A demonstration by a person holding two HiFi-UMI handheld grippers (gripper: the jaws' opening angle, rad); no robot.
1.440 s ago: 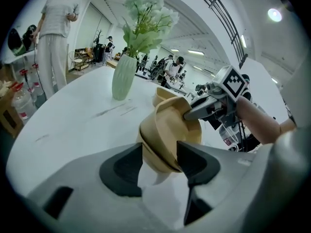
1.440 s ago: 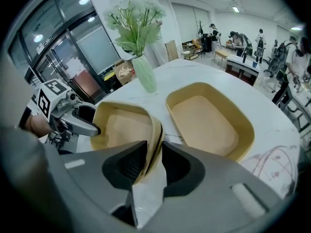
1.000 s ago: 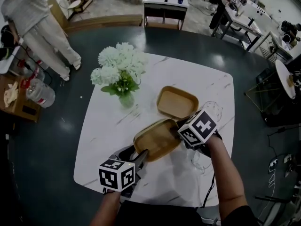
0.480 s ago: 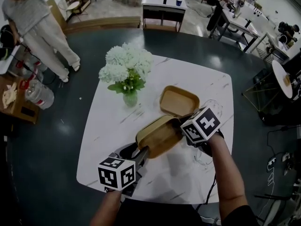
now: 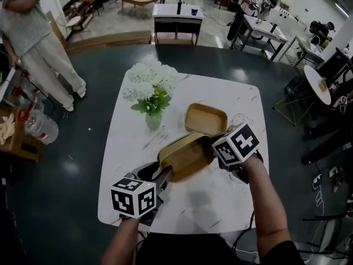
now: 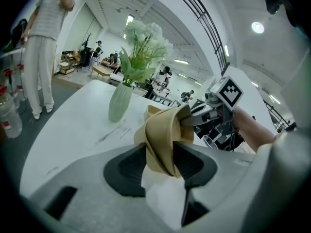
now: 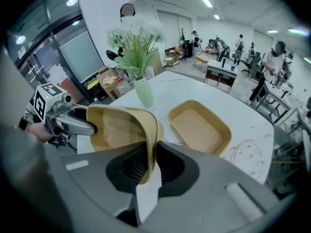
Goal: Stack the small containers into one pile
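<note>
A tan shallow container (image 5: 185, 154) hangs tilted above the white marble table (image 5: 220, 203), gripped at both ends. My left gripper (image 5: 164, 175) has just been closing and its pads press on the container's near corner (image 6: 165, 135). My right gripper (image 5: 216, 145) has also just closed, with the thin rim (image 7: 146, 130) pinched between its jaws. A second tan container (image 5: 206, 118) lies flat on the table just beyond, empty inside (image 7: 199, 127). The right gripper (image 7: 150, 161) looks down past the held container toward it.
A pale green vase of white flowers (image 5: 151, 90) stands at the table's back left. A clear glass item (image 5: 241, 120) lies near the right edge. A person (image 5: 33, 43) stands on the dark floor to the far left, with desks behind.
Both grippers have risen with the near container, which has come off the table and now hangs tilted between them. The far container has not moved.
</note>
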